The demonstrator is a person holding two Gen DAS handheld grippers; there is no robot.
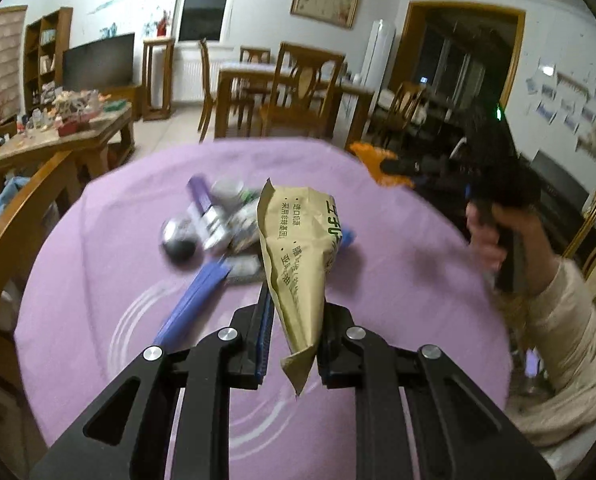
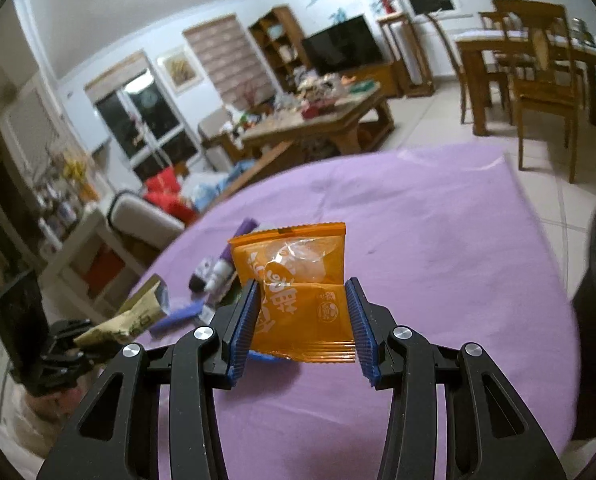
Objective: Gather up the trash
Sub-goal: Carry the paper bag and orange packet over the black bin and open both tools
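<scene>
While both hands are carrying trash above the purple worktop (image 1: 377,240):
Left gripper (image 1: 294,320): fingers pinching the tan paper packet (image 1: 298,248) — loosely.
Right gripper (image 2: 302,320): fingers clamping the orange wrapper (image 2: 298,292).
Risk: either slipping out.

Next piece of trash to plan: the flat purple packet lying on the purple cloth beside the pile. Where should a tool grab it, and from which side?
Probably the near end of the purple packet, which sticks out of the pile toward the camera over bare purple cloth. It lies flat, so come in low from that near side and pinch across its thin edges; blur hides finer detail.
</scene>
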